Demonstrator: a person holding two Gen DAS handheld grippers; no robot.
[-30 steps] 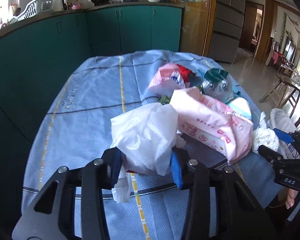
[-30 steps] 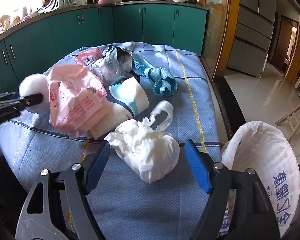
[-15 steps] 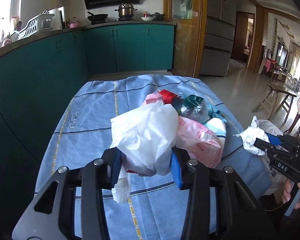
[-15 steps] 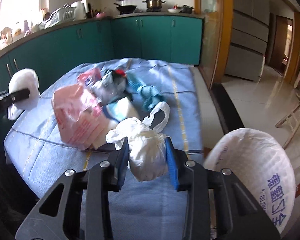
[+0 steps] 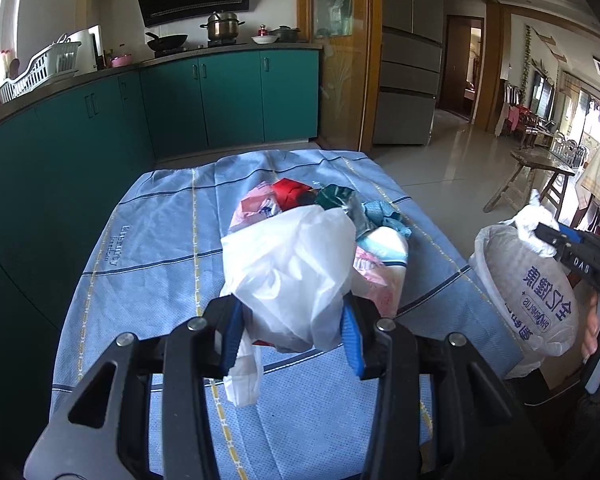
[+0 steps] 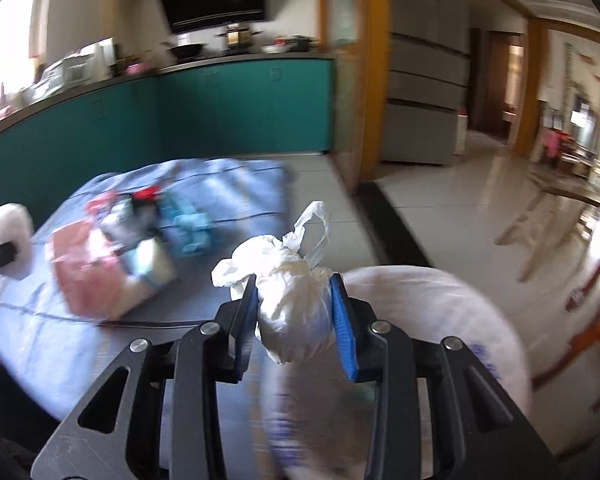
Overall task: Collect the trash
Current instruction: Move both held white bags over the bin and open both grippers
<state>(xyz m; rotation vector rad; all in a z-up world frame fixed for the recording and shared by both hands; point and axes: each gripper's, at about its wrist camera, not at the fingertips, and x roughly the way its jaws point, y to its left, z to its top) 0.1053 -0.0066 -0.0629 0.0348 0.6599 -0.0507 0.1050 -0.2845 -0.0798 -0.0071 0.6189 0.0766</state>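
Above the large white woven sack with blue lettering (image 6: 440, 320), which stands just off the right edge of the blue-clothed table (image 5: 172, 240), the right gripper (image 6: 296, 312) clamps a knotted white plastic bag of trash (image 6: 292, 312) — the drop-off step, I judge. The next move calls for centring over the sack's mouth (blurred here), then opening. Well left of the sack, the left gripper (image 5: 290, 320) holds a crumpled white plastic bag (image 5: 292, 268) above the table — its turn comes after.

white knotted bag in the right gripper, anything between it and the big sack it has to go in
Nothing visible. The right gripper holds the knotted bag right above the sack, with only air between, though the view is blurred.
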